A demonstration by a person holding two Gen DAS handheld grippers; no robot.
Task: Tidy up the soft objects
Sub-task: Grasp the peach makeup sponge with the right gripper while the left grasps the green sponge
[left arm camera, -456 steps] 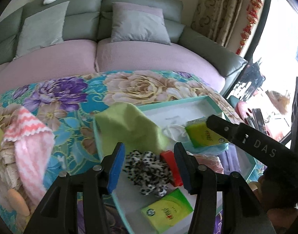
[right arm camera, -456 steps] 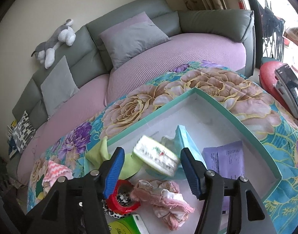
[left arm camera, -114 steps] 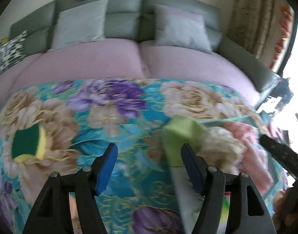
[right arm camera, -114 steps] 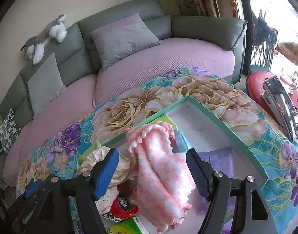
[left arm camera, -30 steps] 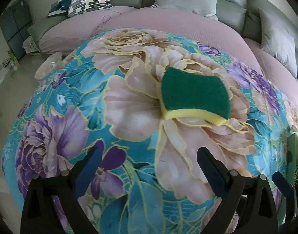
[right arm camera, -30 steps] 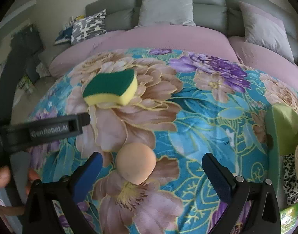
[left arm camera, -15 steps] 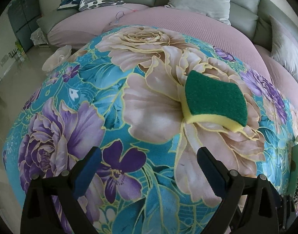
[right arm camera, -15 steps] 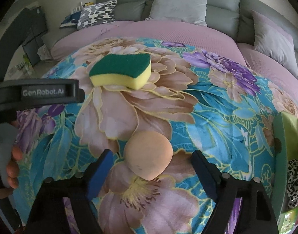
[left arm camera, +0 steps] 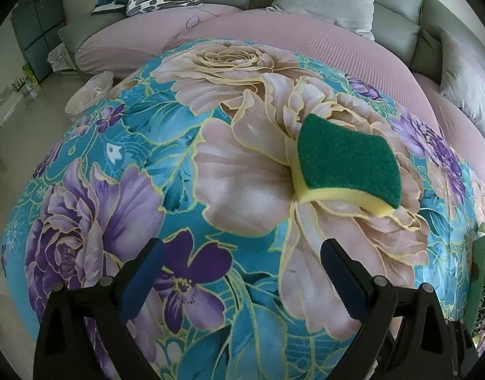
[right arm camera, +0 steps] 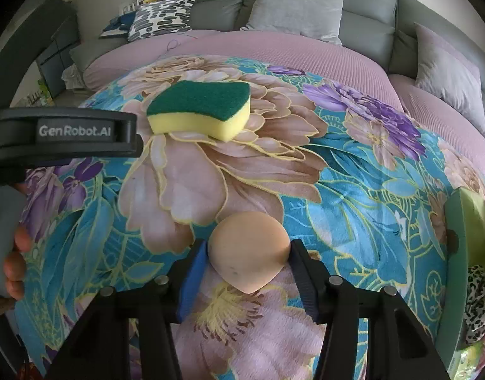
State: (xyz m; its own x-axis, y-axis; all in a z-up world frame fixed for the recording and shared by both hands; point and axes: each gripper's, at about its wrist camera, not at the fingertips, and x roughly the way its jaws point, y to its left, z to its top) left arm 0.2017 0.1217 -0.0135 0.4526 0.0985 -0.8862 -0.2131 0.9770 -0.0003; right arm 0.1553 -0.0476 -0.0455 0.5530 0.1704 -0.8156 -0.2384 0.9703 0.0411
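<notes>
The peach makeup sponge (right arm camera: 248, 250) sits on the floral cloth (right arm camera: 353, 196), its lower sides hidden by my right gripper (right arm camera: 247, 274), whose jaws are closing onto it. Beyond lies a green-and-yellow scouring sponge (right arm camera: 201, 110). My left gripper (left arm camera: 239, 280), lettered "GenRobot.AI", gapes empty.

Foam sponge (right arm camera: 201, 110) (rough green top), smooth matt puff (right arm camera: 248, 250)
</notes>
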